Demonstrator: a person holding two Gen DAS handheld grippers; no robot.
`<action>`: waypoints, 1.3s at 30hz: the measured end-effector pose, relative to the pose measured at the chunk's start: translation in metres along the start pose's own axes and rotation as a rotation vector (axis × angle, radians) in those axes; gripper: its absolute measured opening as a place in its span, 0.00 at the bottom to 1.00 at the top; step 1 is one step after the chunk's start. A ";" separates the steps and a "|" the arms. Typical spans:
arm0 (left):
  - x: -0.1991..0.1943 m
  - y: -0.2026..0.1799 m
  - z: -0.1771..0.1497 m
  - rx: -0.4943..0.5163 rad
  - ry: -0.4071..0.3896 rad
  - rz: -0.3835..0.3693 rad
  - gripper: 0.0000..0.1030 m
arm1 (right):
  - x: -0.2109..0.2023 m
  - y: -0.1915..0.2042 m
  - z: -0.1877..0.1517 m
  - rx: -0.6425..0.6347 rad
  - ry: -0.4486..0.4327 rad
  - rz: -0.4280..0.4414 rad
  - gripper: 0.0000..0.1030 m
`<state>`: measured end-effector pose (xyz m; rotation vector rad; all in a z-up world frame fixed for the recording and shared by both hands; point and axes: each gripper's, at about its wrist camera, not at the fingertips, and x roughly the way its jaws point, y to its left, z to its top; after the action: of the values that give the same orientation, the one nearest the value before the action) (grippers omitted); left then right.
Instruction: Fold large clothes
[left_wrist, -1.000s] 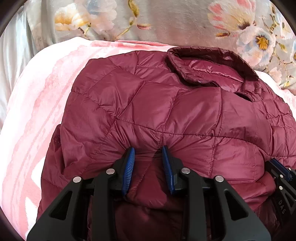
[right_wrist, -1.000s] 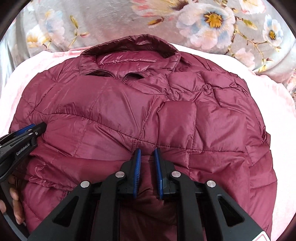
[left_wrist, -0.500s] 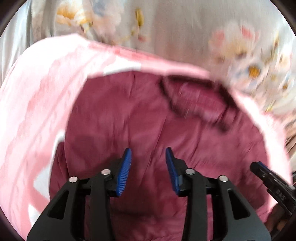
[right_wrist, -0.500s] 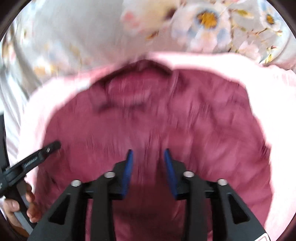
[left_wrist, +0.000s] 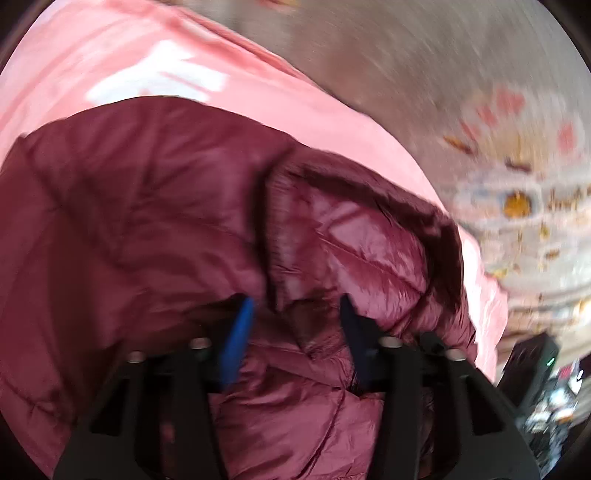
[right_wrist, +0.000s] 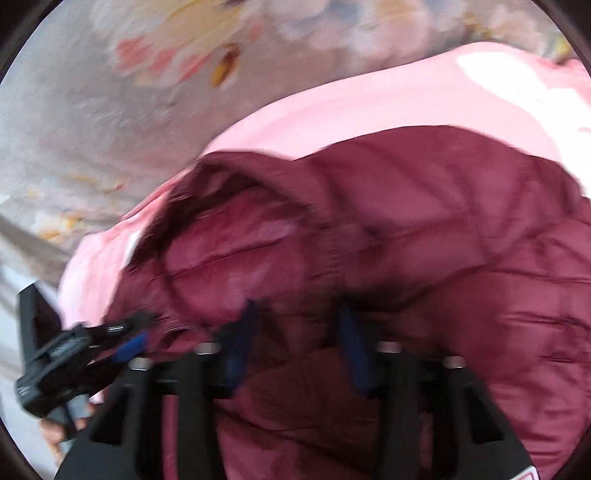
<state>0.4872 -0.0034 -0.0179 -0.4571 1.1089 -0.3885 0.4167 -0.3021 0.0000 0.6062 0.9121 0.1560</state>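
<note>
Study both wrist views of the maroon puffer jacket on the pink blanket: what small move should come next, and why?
Probably close both claws on the jacket. The left claw and right claw each stand open with padded fabric bulging between the fingers, just below the collar, so a grip seems needed before any fold. Blur hides whether the fingers already touch cloth.

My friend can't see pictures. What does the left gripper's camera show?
A puffy, shiny maroon quilted jacket fills the blurry view, lying on a pink blanket. The left gripper, black with blue pads, is open right over the jacket's collar.
</note>
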 end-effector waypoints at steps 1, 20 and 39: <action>0.001 -0.005 -0.001 0.025 0.004 0.005 0.16 | -0.008 0.005 -0.002 0.000 -0.025 0.041 0.11; 0.016 -0.024 -0.054 0.339 -0.184 0.294 0.10 | 0.024 0.019 -0.037 -0.285 -0.090 -0.311 0.08; -0.024 -0.032 0.069 0.129 -0.288 0.221 0.30 | 0.012 0.039 0.060 0.038 -0.175 -0.078 0.10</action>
<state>0.5385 -0.0070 0.0434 -0.2631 0.8383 -0.1907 0.4754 -0.2909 0.0404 0.6087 0.7692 0.0144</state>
